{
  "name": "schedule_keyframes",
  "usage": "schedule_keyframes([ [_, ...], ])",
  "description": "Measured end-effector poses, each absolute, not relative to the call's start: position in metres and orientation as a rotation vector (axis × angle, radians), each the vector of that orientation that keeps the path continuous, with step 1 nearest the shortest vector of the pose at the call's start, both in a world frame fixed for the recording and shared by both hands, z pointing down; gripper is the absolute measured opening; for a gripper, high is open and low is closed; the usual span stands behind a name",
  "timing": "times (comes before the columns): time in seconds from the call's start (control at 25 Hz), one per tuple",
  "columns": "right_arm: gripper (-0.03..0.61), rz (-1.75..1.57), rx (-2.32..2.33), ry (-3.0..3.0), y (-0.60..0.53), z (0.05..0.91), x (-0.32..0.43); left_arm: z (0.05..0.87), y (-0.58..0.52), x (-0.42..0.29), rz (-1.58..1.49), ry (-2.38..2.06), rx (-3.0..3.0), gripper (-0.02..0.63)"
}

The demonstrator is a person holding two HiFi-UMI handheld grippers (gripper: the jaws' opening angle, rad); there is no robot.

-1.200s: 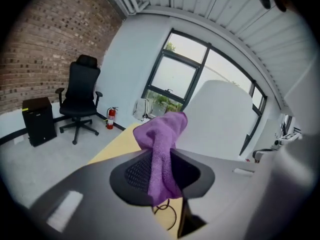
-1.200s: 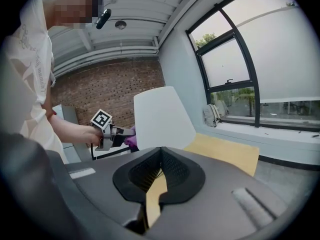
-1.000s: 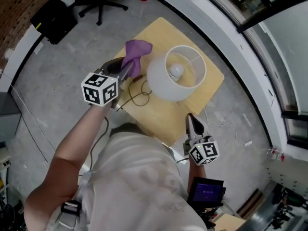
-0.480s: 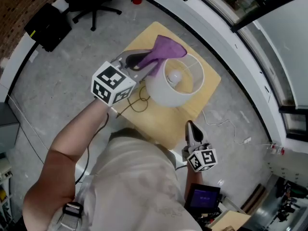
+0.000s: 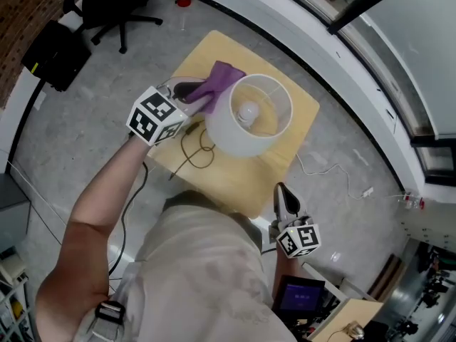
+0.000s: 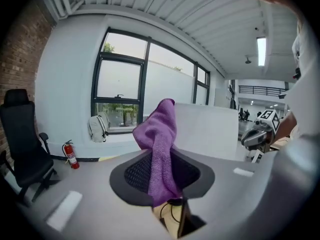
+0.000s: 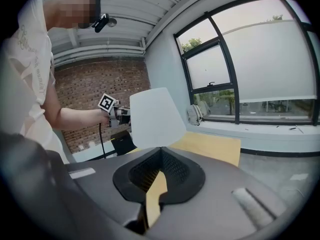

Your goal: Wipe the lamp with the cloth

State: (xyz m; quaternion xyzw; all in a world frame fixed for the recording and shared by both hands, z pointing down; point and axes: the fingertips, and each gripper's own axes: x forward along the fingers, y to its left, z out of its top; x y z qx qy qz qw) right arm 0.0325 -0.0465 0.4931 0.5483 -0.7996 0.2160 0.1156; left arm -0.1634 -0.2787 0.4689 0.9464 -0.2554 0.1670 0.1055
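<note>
Loft-like office or lab, brick wall (image 7: 107, 76), bare concrete floor (image 5: 85, 84), tall black-framed windows (image 6: 125, 89), ribbed ceiling (image 6: 175, 9), office chair (image 6: 22, 149), fire extinguisher (image 6: 70, 154), small wooden desk (image 5: 249, 184).

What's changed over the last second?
The left gripper, shut on the purple cloth, carried it from beside the lampshade over the rim, then back against the outer wall. The right gripper stayed at the near edge of the table.

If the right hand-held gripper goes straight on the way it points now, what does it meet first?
Probably the pale yellow wooden table top, near its closer edge, since the right hand-held gripper tilts down toward it. The white lamp shade stands further on, slightly left. Depth is unclear.
</note>
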Motion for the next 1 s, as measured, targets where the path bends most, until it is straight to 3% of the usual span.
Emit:
schedule_keyframes([
  [0.44,0.014,0.651,1.629,-2.342,-0.041,0.5,0.025,0.534,-0.302,-0.172,0.792,-0.676,2.795,0.095],
  [0.84,0.014,0.632,1.691,-2.344,-0.038,0.497,0.039,0.402,-0.329,-0.147,0.616,-0.446,3.052,0.095],
  [1.0,0.014,0.642,1.734,-2.34,-0.035,0.499,0.048,0.382,-0.318,-0.121,0.699,-0.189,3.119,0.095],
])
